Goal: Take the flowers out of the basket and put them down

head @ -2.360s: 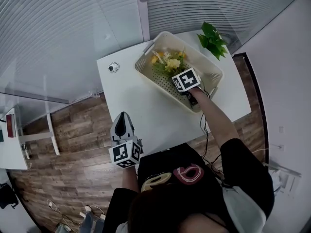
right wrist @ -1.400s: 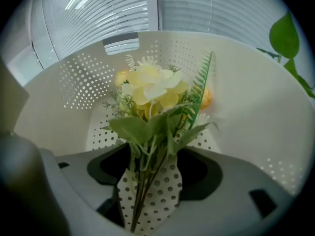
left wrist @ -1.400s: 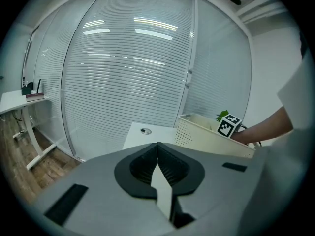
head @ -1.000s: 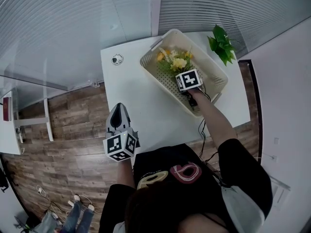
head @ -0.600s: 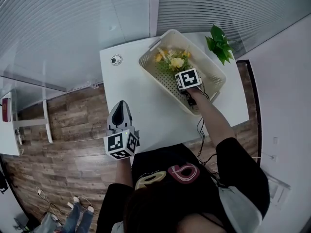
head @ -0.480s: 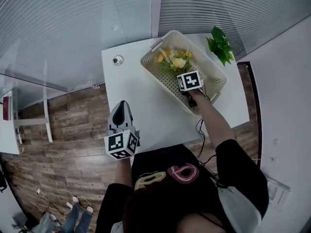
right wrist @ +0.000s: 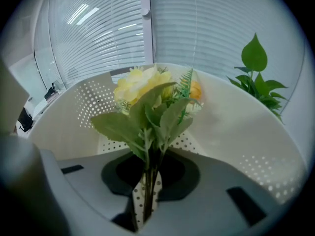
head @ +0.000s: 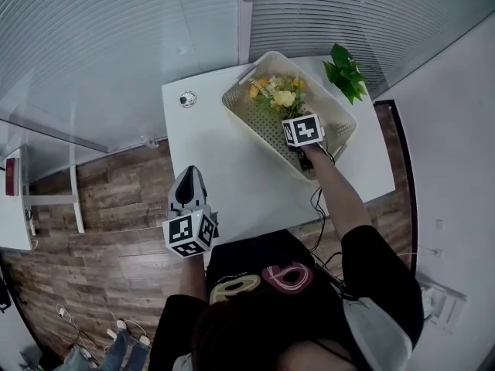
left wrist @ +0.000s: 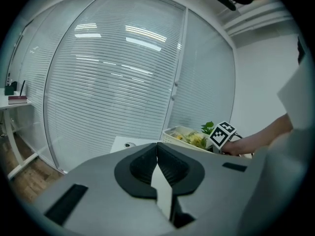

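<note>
Flowers point blooms away from the right gripper, stems clamped in its just-closed jaws; left gripper jaws together.

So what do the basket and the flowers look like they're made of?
The basket: cream moulded plastic by the look, smooth with a faint sheen, regular rows of small holes. The flowers: probably artificial, fabric-like matte leaves and petals of even colour; real ones can't be ruled out.

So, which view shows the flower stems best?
The right gripper view: the flower stems sit close in the right tool, whose jaws have just closed on them. Head view: only blooms; the tool's cube hides the stems. Left gripper view: distant blooms.
</note>
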Demonstrator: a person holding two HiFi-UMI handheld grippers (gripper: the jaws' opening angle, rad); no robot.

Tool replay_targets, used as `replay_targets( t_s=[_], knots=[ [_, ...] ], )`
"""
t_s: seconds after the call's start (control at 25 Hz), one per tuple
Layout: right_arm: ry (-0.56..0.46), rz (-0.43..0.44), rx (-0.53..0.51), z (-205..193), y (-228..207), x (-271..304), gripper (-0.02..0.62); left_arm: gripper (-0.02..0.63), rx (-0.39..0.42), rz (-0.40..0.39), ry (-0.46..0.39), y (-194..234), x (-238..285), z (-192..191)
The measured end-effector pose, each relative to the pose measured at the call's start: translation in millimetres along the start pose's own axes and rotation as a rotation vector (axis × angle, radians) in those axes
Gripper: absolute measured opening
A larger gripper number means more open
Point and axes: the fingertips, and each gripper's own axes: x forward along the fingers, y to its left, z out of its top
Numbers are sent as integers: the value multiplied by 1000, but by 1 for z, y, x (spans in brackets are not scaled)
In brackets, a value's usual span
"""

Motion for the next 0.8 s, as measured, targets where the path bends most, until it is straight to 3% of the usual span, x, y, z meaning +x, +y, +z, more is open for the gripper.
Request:
replay_targets(
  t_s=[0.36, 0.8],
  knots=[
    [-115, -2, -24, 33, 2, -40, 58, 17, -1, -11, -17, -9, -1, 8],
    [-311, 101, -101, 78, 35, -113, 58, 17, -6, -14, -35, -12, -5, 10]
  ],
)
